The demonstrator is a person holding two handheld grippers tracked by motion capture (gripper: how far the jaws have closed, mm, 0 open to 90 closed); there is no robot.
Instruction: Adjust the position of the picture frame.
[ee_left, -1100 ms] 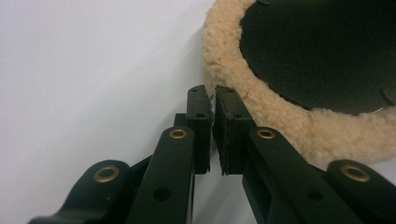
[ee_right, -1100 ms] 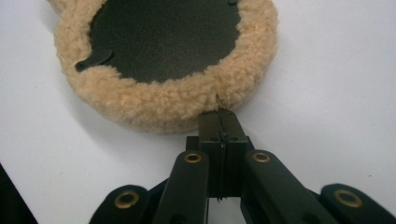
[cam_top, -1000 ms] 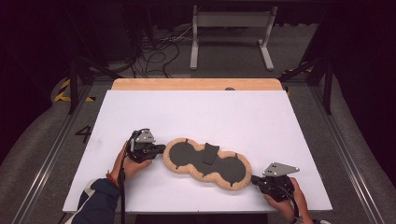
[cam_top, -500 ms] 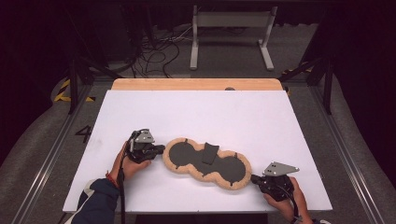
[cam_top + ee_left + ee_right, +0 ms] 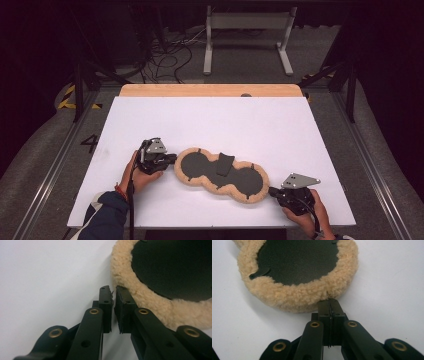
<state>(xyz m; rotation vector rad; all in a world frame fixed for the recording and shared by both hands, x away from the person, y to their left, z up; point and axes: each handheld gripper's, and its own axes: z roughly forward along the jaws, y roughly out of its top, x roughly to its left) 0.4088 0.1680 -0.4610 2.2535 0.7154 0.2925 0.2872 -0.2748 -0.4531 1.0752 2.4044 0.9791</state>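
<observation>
While your left claw (image 5: 172, 160) and right claw (image 5: 273, 190) pinch the fleece pad's (image 5: 220, 172) opposite ends near the bench's (image 5: 210, 117) front edge, thin fluff grips could slip when lifting.

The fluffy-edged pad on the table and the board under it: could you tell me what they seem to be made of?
The pad's rim looks like tan sheepskin or a synthetic fleece, curly and matte. Its dark centre seems a finely grained leather or rubber-like sheet. The table has a smooth white matte top, with a light wood strip at its far edge.
</observation>
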